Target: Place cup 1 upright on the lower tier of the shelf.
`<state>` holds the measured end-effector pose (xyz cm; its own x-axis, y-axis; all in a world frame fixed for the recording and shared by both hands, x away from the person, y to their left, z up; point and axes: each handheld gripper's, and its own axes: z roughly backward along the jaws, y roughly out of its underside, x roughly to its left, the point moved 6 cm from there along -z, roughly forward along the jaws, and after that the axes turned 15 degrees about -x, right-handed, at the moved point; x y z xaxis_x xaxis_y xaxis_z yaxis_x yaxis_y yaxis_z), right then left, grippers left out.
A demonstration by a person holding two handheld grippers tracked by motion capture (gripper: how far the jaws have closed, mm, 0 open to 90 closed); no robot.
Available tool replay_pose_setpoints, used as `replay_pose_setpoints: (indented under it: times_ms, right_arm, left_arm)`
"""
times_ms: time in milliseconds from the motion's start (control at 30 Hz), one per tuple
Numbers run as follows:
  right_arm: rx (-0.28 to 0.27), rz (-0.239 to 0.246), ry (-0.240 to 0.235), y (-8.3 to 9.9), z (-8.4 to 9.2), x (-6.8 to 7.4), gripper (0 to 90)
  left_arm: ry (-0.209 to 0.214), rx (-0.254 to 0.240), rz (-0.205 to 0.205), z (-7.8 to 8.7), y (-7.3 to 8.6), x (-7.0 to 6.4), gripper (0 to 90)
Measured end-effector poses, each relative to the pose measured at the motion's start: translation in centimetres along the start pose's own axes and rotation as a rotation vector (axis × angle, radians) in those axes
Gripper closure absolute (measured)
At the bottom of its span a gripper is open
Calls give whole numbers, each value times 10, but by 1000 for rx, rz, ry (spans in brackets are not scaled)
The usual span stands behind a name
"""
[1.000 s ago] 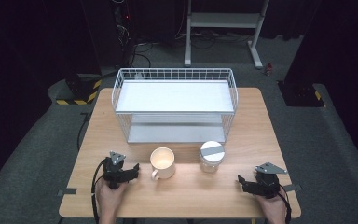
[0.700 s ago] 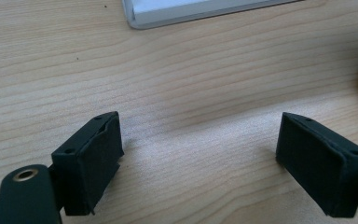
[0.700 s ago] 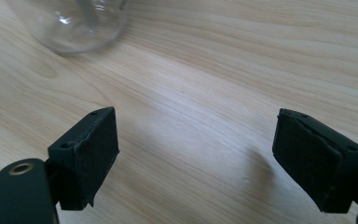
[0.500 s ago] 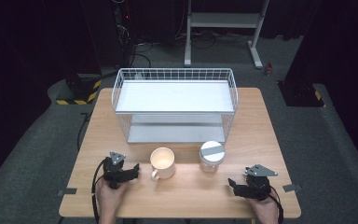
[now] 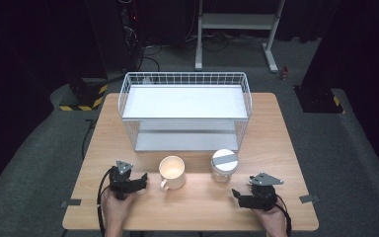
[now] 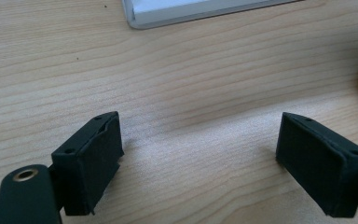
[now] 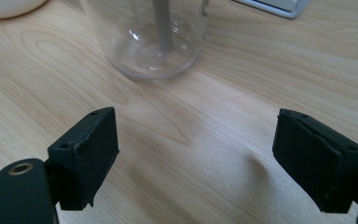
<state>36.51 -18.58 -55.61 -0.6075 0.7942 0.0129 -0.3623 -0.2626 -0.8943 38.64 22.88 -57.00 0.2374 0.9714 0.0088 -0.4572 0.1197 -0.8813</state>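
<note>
A cream mug (image 5: 171, 171) stands on the wooden table (image 5: 276, 133) near the front, its handle toward me. To its right is a clear glass jar (image 5: 224, 165) with a grey lid, seen from low down as a clear jar (image 7: 149, 37) just ahead of my right jaws. My left gripper (image 5: 142, 180) rests on the table left of the mug, jaws wide open over bare wood (image 6: 200, 154). My right gripper (image 5: 237, 196) sits in front of the jar and slightly to its right, open with nothing between its jaws (image 7: 196, 158).
A white wire basket shelf (image 5: 185, 111) stands across the middle of the table behind the mug and jar; its base corner (image 6: 168, 14) lies ahead of the left gripper. Strips of tape (image 5: 308, 198) mark the table's front corners. Dark floor surrounds the table.
My right gripper has slid left along the front of the table, closer to the jar. The left gripper, mug and jar have stayed put.
</note>
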Motion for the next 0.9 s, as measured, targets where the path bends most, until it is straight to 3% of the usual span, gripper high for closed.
replay_pose_setpoints:
  times_ms: [367,900]
  right_arm:
    - [4,16,-32,-9,-14,11,137]
    - [-48,18,-11,-31,-33,14,133]
  left_arm:
    - [0,0,0,0,0,0,146]
    - [0,0,0,0,0,0,146]
